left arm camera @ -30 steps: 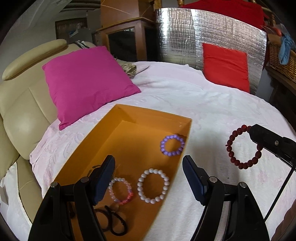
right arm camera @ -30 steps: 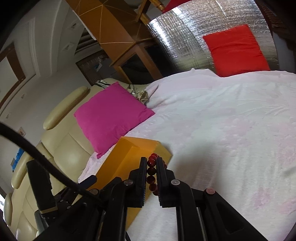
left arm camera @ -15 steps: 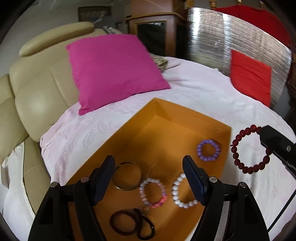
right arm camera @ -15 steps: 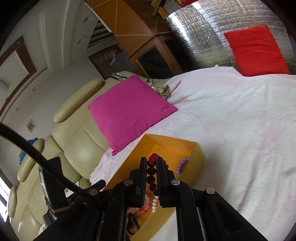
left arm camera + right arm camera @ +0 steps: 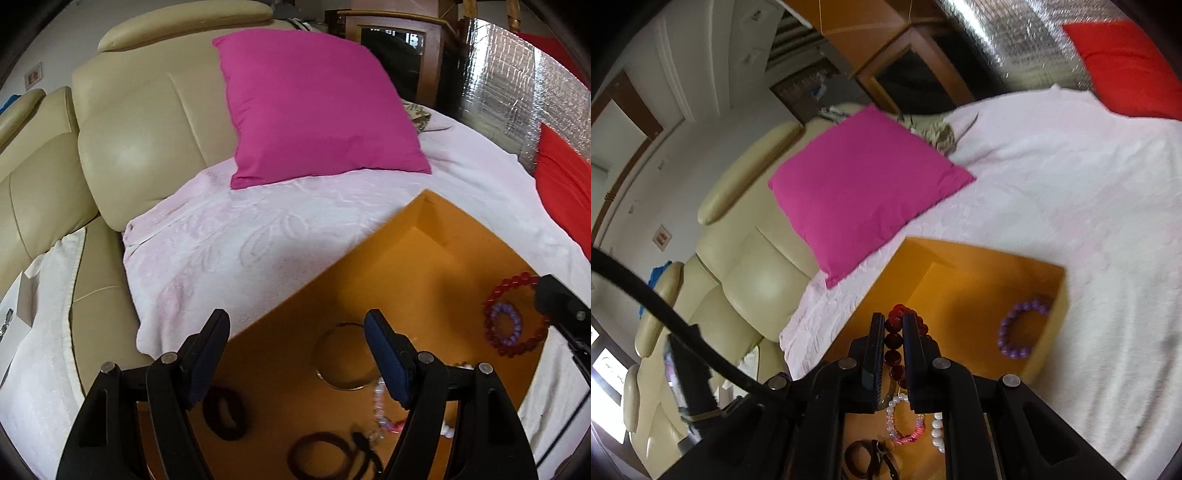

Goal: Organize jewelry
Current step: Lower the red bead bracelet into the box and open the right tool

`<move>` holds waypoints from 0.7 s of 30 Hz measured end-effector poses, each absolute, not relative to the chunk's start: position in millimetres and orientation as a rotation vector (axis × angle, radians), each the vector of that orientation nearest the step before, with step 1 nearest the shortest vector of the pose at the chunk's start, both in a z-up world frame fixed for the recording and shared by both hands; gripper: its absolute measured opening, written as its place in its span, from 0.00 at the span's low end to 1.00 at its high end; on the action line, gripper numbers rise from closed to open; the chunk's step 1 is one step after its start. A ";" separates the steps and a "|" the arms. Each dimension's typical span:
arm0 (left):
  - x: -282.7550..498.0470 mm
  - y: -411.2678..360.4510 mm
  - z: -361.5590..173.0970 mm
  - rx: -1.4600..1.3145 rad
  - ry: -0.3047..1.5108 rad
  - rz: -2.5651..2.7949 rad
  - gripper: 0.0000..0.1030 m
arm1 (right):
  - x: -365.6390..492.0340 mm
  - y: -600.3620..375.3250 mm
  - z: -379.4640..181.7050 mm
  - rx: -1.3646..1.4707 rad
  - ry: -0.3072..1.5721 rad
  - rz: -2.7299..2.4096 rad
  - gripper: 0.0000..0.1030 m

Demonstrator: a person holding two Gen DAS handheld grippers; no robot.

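on my left i see the cream leather recliner [image 5: 140,122], smooth and padded, with a square magenta cushion [image 5: 314,107] leaning on it. a pale pink blanket [image 5: 236,236] with a raised leaf pattern covers the seat in front. my left gripper [image 5: 295,354] hangs with its jaws released, the dark blue pads wide apart and nothing between them, over the near corner of the orange cardboard box [image 5: 413,258]. the box is a shallow open tray with straight walls. on its floor i see dark elastic hair ties [image 5: 225,413], a thin metal bangle [image 5: 343,356], a clear pink beaded bracelet [image 5: 380,410] and, further right, a small purple bead bracelet [image 5: 506,326]. the dark red bead bracelet [image 5: 517,317], a ring of glossy round beads, hangs above the purple one, inside the box's outline. my right gripper [image 5: 894,343] has its jaws clenched on that red bracelet, a column of beads pinched between the pads. in the right wrist view a white pearl bracelet [image 5: 936,430] lies below the fingers. at far right stand a crinkled silver foil panel [image 5: 517,85] and a red cushion [image 5: 565,188].
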State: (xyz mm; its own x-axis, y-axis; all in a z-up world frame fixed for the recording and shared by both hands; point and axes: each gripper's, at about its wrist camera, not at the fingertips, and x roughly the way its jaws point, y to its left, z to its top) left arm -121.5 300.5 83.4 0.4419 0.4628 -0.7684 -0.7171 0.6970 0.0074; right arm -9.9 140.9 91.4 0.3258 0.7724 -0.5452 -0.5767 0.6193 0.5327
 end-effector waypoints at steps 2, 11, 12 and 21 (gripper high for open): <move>-120.1 300.5 81.1 -0.336 0.842 0.747 0.74 | -6.9 153.9 83.6 0.246 0.891 0.902 0.11; -113.0 289.9 74.8 -0.281 0.873 0.717 0.74 | 12.4 190.6 52.5 0.257 0.998 0.879 0.11; -113.2 290.5 74.2 -0.282 0.874 0.720 0.74 | 15.5 191.7 50.8 0.265 1.005 0.876 0.11; -121.5 304.2 70.6 -0.297 0.877 0.743 0.74 | 33.6 186.9 47.5 0.294 1.006 0.782 0.15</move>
State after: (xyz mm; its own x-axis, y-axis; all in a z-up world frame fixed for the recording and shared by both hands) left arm -121.5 304.2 70.6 0.4136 0.4646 -0.7830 -0.6961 0.7157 0.0570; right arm 33.6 186.9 47.5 0.2974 0.7054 -0.6434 -0.4495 0.6979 0.5575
